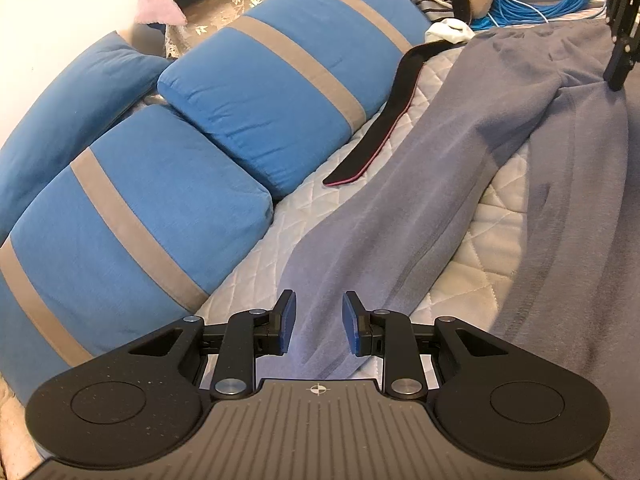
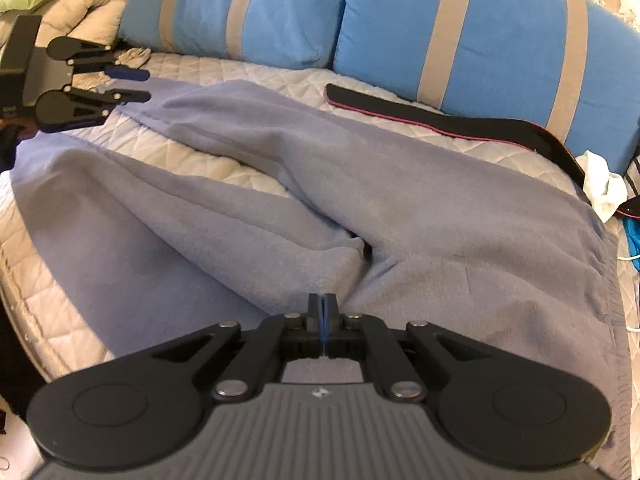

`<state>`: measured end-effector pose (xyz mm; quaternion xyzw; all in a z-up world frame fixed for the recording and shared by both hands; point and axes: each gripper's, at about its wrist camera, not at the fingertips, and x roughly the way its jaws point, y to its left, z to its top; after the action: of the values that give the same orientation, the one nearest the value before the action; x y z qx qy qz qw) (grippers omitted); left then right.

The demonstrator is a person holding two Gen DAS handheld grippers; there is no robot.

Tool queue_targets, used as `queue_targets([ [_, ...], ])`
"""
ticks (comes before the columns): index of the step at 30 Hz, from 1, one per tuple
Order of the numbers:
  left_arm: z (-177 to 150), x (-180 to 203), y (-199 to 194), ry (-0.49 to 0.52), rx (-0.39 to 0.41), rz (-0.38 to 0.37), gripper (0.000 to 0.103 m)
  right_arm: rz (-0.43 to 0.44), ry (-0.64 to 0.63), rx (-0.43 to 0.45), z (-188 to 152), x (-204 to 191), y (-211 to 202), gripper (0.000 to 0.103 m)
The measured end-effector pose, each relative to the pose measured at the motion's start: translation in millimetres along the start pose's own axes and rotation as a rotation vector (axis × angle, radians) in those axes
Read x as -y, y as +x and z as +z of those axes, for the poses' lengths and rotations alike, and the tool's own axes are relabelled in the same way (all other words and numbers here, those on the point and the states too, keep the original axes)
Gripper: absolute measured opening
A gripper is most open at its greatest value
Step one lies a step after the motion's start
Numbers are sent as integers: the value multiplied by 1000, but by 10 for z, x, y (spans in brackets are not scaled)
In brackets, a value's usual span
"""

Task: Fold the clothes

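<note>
The left gripper [image 1: 318, 322] is hovering with jaws spread over one leg end of the grey-blue trousers [image 2: 360, 200], which are lying spread on the quilted mattress [image 2: 240, 76]; nothing is being pinched there. The right gripper [image 2: 322, 314] is showing pads pressed together at the crotch; whether fabric is caught, I cannot tell. Advisable: confirming both grips before lifting. Only the left wrist view is showing the blue cable [image 1: 532, 0].
</note>
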<state>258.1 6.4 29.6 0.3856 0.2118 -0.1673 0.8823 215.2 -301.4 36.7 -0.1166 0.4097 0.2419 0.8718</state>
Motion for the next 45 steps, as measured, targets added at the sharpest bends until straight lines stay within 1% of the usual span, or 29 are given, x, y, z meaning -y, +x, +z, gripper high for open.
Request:
queue_targets([
  [2,0,-4,1,-2,0,0,25,-3,-6,34,57,-11,-54,0],
  [3,0,-5,7,-3,-1,0,25,-4,-1,56,109,-3,-70,3],
  [4,1,-6,12,-3,-2,0,25,-8,3,77,162,5,-82,19],
  [5,1,-2,14,-2,-3,-1,25,-23,1,94,220,10,-73,28],
  [6,1,1,16,-1,-4,-1,25,-44,-18,104,272,2,-46,33],
  [8,3,4,12,0,-3,0,25,-103,-76,113,374,-46,58,33],
  [10,2,-3,9,-1,-3,0,25,-131,-109,107,449,-70,166,33],
  [16,-10,-16,9,-6,-3,-1,25,-184,-243,90,504,-255,439,33],
  [19,-11,-14,10,-4,-5,-1,25,-209,-317,55,469,-343,572,32],
  [21,-12,-16,8,-5,-5,0,25,-213,-347,31,463,-354,644,32],
  [22,-12,-17,7,-6,-5,0,25,-211,-346,27,478,-337,656,30],
  [24,-12,-18,10,-6,-6,0,25,-198,-304,26,543,-250,660,30],
  [28,-11,-13,21,-3,-9,-2,25,-159,-118,22,730,86,666,30],
  [30,-8,-7,20,0,-9,-4,25,-147,-63,24,788,225,698,30],
  [34,-23,-19,13,-4,-10,-1,25,-115,20,49,836,317,657,33],
  [36,-30,-26,18,-6,-12,1,25,-126,-15,79,798,220,577,33],
  [37,-32,-28,21,-6,-14,1,25,-136,-52,91,769,148,545,33],
  [39,-33,-28,24,-5,-15,1,25,-185,-151,114,683,-38,490,33],
  [42,-27,-28,18,-4,-13,0,25,-218,-259,113,566,-248,477,33],
  [45,-26,-27,11,-2,-11,0,25,-253,-317,110,505,-351,520,33],
])
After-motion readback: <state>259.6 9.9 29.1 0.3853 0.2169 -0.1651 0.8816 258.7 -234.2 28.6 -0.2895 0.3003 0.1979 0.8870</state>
